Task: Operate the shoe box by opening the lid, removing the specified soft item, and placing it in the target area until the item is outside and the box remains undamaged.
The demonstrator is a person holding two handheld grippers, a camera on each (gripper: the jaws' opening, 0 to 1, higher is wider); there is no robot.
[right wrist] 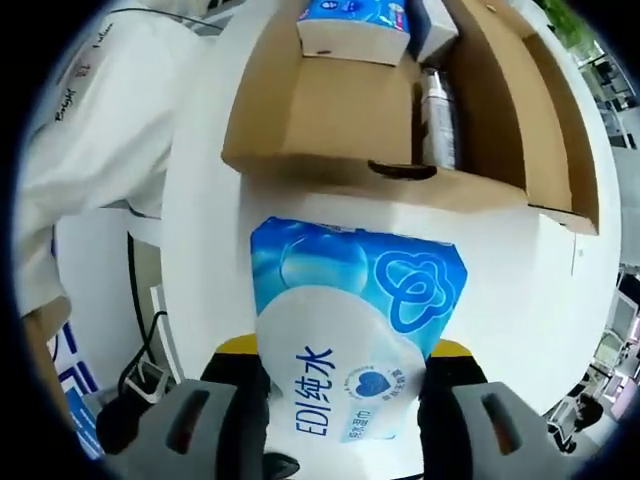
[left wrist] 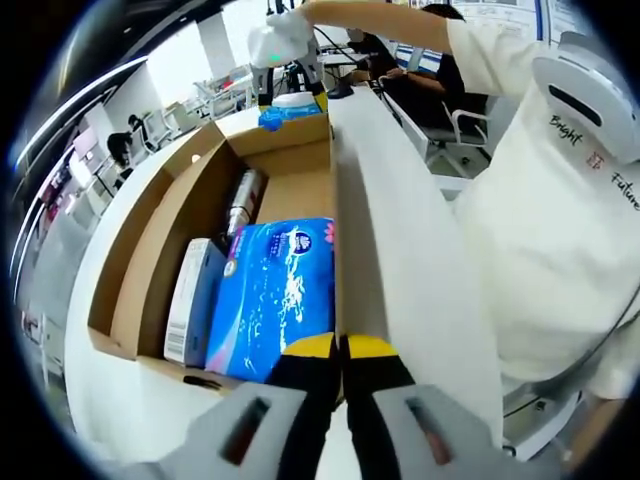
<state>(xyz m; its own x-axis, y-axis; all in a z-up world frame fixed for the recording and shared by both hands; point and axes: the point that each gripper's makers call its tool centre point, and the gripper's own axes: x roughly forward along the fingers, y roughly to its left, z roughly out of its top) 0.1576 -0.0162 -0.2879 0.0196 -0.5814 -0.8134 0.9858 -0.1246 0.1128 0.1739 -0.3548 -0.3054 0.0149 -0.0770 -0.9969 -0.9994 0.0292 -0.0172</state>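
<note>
A white table [left wrist: 110, 250] in an open office carries the cardboard shoe box [left wrist: 150, 235], its lid [left wrist: 400, 250] raised on edge along the box's side. In the left gripper view, the left gripper [left wrist: 342, 352] pinches the near end of that lid, its yellow-tipped jaws drawn together on the white panel. Inside the box lie a blue tissue pack [left wrist: 275, 290], a white carton [left wrist: 190, 300] beside it against the box wall, and a metal bottle [left wrist: 243, 200] toward the far end of the box. Beyond the far end of the box, a person's gloved hand [left wrist: 278, 38] holds the other gripper with a blue-and-white wipes pack [left wrist: 292, 108] in it. A person in a white shirt [left wrist: 540, 230] stands beside the lid. In the right gripper view, the right gripper [right wrist: 343, 385] clamps the same wipes pack [right wrist: 355, 320] between its jaws, outside the box [right wrist: 330, 120], just past the end wall and over the table [right wrist: 520, 290]. The bottle [right wrist: 437, 118] and tissue pack [right wrist: 352, 25] lie inside the box.
</note>
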